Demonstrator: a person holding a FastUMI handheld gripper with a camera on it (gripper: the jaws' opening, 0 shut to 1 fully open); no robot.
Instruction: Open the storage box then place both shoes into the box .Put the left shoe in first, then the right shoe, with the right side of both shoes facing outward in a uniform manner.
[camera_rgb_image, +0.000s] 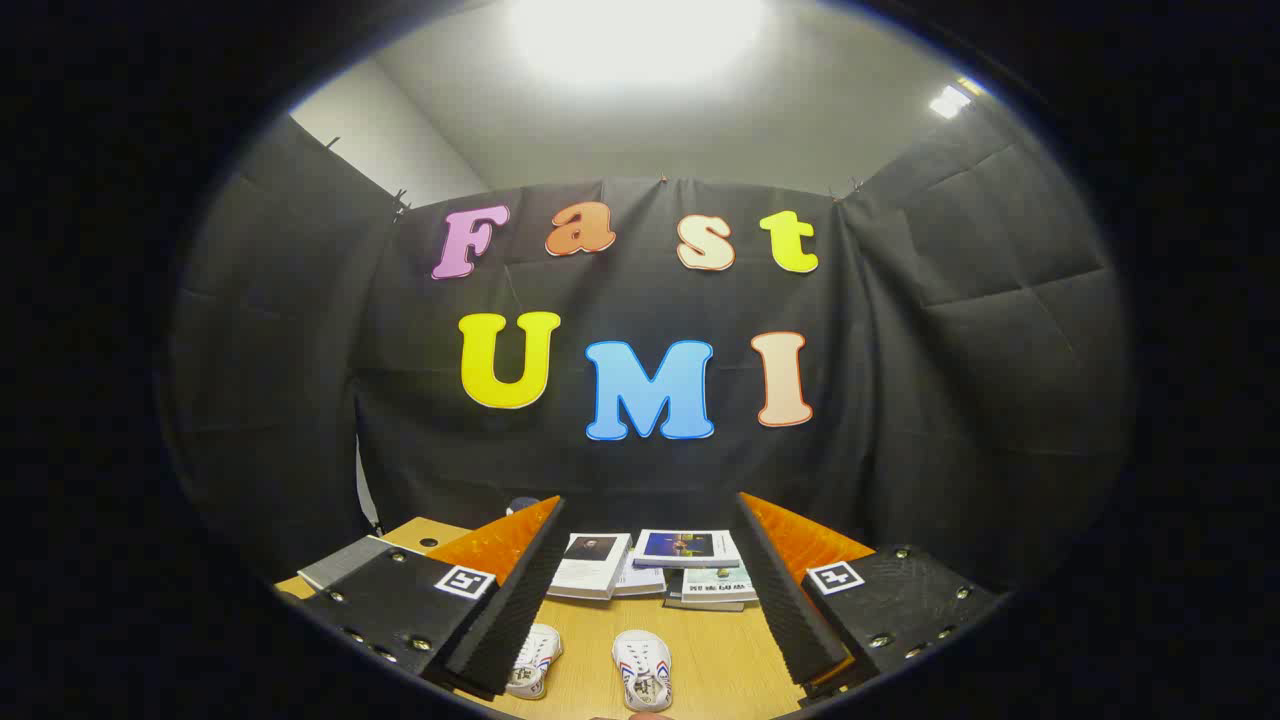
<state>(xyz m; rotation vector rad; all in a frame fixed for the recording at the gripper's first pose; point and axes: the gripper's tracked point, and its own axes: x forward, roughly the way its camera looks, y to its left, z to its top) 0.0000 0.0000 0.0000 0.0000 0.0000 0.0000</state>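
Two small white shoes with red and blue stripes lie on the wooden table (700, 645). One shoe (533, 660) sits close against my left finger (515, 585); the other shoe (643, 668) lies between the fingers, nearer the middle. My gripper (648, 510) is open, held above the table with its fingers spread wide and nothing between them. The shoes are low and close beneath the fingers, partly cut off.
Several books lie beyond the shoes at the back of the table: one (592, 563) on the left, a stack (690, 548) in the middle with another (718, 585) below it. A grey flat object (345, 560) lies at the table's left corner.
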